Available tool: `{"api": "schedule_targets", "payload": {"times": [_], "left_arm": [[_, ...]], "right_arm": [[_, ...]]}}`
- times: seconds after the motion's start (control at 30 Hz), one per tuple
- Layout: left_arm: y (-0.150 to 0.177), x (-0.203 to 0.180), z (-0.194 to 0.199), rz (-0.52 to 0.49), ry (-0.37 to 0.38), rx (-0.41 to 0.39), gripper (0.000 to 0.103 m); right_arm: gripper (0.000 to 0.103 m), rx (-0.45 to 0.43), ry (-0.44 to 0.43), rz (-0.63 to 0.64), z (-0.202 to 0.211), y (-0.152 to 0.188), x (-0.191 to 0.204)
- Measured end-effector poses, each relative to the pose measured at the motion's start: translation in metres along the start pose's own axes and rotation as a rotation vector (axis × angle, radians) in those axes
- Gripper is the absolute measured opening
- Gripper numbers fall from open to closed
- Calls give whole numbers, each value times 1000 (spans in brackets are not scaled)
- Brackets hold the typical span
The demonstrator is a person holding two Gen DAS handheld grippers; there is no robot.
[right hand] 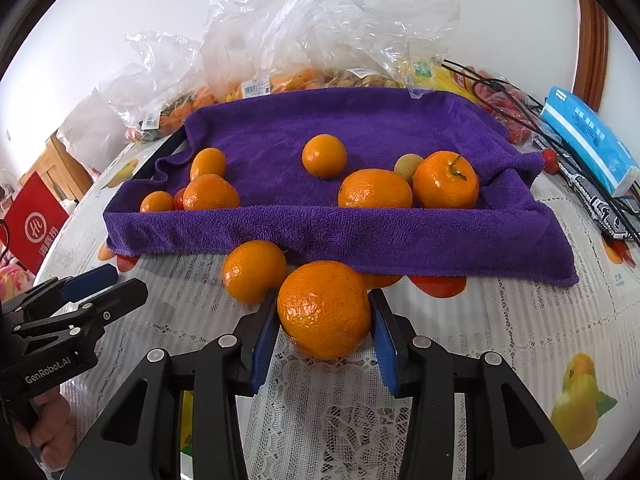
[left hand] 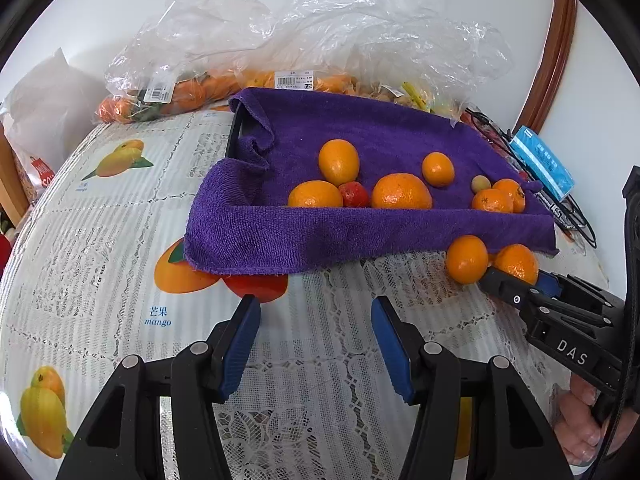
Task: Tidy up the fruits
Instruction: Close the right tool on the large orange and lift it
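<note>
A tray lined with a purple towel (left hand: 256,228) (right hand: 280,232) holds several oranges, a small red fruit (left hand: 354,195) and a small yellowish fruit (right hand: 407,166). Two more oranges lie on the tablecloth by the towel's front edge. My right gripper (right hand: 323,300) (left hand: 516,277) is shut on the nearer orange (right hand: 324,308) (left hand: 517,262), its blue pads pressed to both sides. The other loose orange (right hand: 253,270) (left hand: 466,258) sits just left of it, untouched. My left gripper (left hand: 314,304) (right hand: 114,286) hovers open over bare tablecloth in front of the towel, with nothing between its fingers.
Clear plastic bags of oranges (left hand: 192,88) are heaped behind the tray against the wall. A blue tissue pack (right hand: 588,140) and black cables (right hand: 520,108) lie at the right. The lace tablecloth (left hand: 100,240) with fruit prints covers the table. A red box (right hand: 32,224) stands off the left edge.
</note>
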State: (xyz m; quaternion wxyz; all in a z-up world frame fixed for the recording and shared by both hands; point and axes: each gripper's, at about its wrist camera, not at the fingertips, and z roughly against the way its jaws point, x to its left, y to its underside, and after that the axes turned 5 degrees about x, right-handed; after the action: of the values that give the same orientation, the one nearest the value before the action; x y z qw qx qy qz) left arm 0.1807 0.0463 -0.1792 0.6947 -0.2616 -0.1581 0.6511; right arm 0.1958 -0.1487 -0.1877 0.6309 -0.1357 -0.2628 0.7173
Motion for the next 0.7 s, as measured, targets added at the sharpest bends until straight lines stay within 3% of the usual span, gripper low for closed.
{"api": "schedule_targets", "payload": {"times": [0.2,0.7], "left_arm": [[-1,-5,-2,-40,-18,12,59],[-1,-3,2,-31,21,10,59]], "right_arm": [[44,6,-13,-1,0,-1,-2],[43,-37,-19,5,9,4,0]]}}
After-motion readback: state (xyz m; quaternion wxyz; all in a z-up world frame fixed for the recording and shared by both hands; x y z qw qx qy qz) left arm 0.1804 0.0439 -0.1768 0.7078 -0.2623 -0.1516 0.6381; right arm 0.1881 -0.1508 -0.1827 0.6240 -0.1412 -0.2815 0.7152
